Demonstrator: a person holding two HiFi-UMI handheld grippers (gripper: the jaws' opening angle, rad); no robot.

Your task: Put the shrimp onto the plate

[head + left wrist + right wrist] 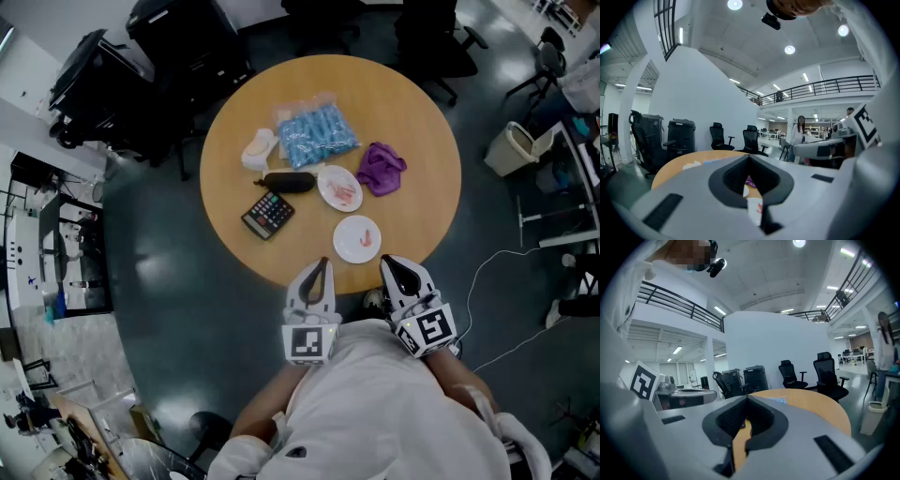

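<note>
The left hand-held gripper (322, 270) and right hand-held gripper (389, 269) hover at the worktop (412, 122) edge, jaws together and empty. Shrimp (345, 194) lie on the farther plate (325, 178), beside the nearer plate (349, 248). An off-centre pinch could squirt a slick shrimp away or shove its plate.

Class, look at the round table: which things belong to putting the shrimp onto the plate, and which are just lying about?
Job: shrimp, farther plate, nearer plate, left gripper, right gripper.
Lying about: calculator, black case, bag of blue packets, purple cloth, crumpled white item.
</note>
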